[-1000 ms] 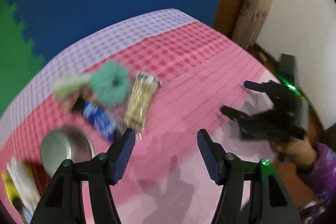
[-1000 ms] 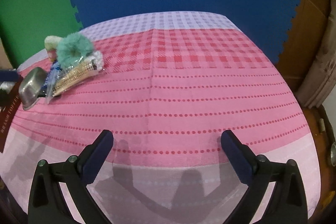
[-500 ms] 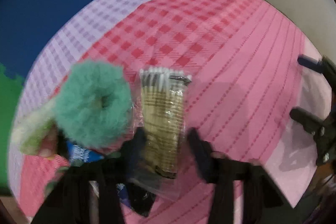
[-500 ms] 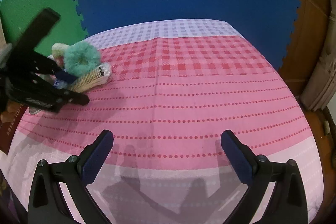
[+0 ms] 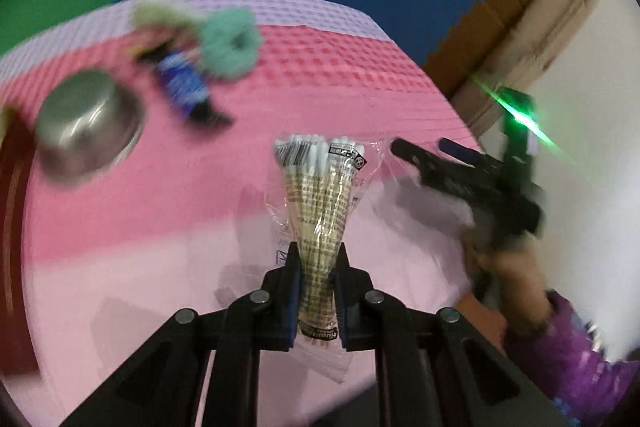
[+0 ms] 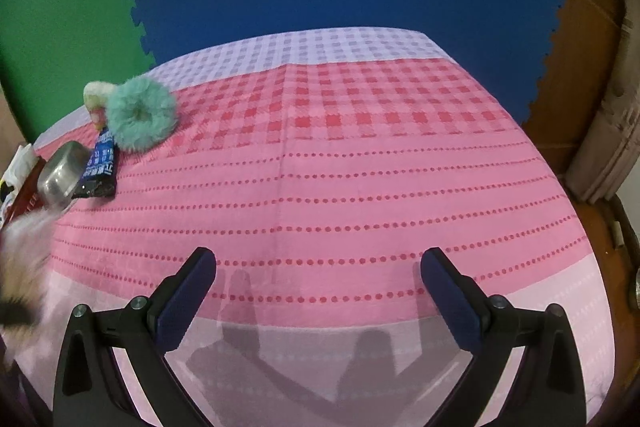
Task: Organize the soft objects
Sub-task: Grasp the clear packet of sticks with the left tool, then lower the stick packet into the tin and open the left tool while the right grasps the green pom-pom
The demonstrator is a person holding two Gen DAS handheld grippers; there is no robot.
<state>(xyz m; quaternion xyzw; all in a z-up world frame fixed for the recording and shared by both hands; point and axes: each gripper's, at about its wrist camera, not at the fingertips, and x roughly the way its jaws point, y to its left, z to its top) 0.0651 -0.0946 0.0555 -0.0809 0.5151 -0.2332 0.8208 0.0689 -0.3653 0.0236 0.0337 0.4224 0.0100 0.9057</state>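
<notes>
Clear plastic crinkled between my left gripper's [image 5: 318, 263] jaws — they were clamped on the lower part of a cotton swab packet [image 5: 320, 195], which stuck out ahead, held above the pink cloth [image 5: 160, 219]. My right gripper [image 6: 318, 293] hung wide open with nothing between its jaws, over the dotted stripes near the table's front edge. At the far left lay the rest of the pile: a teal fluffy scrunchie [image 6: 141, 113], a pale plush piece [image 6: 96, 95] behind it, a dark blue sachet [image 6: 100, 167] just beside a steel bowl [image 6: 62, 175] — all well apart from the packet.
</notes>
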